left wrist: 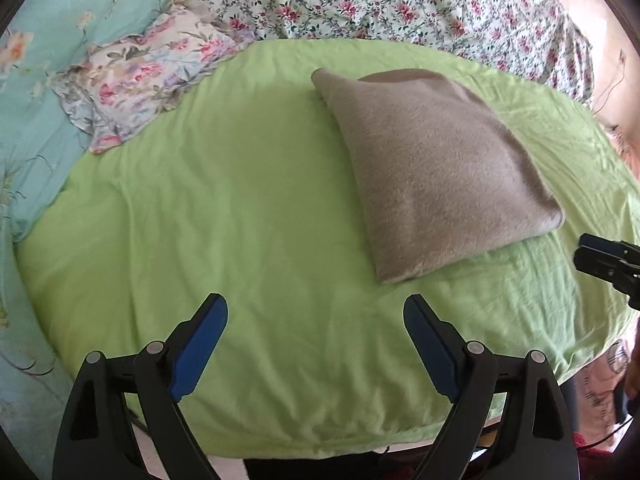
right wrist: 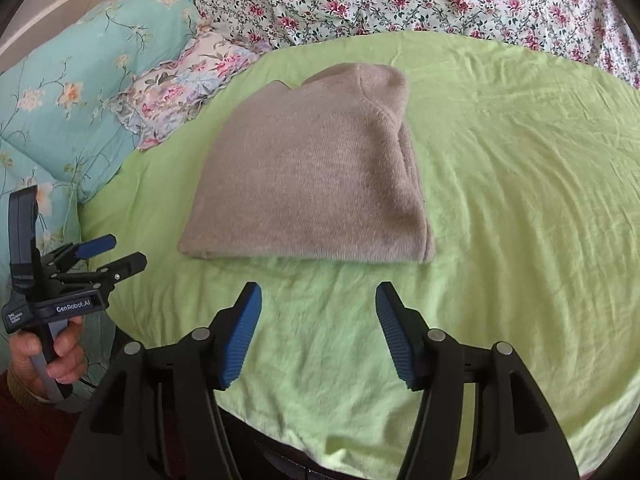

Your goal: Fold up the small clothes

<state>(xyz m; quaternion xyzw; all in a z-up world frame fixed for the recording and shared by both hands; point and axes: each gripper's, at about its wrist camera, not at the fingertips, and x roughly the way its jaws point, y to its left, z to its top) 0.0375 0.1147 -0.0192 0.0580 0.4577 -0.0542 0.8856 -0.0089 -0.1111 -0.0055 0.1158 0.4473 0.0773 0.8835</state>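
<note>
A folded grey-brown knit garment (left wrist: 436, 168) lies flat on the light green sheet (left wrist: 240, 208), a compact rectangle with its fold edges stacked on the right (right wrist: 316, 172). My left gripper (left wrist: 316, 308) hovers above the sheet, nearer than the garment and to its left, jaws wide apart with nothing between the blue pads. My right gripper (right wrist: 319, 296) hangs just short of the garment's near edge, jaws apart and empty. In the right wrist view the left gripper (right wrist: 112, 252) appears at the far left, held by a hand (right wrist: 52, 356). The right gripper's tips (left wrist: 588, 252) show at the right edge of the left wrist view.
A floral ruffled pillow (left wrist: 140, 80) lies at the sheet's far left, on a turquoise floral quilt (left wrist: 36, 128). A white quilt with pink flowers (left wrist: 400, 0) runs along the back. The sheet's near edge (left wrist: 320, 446) drops off below the grippers.
</note>
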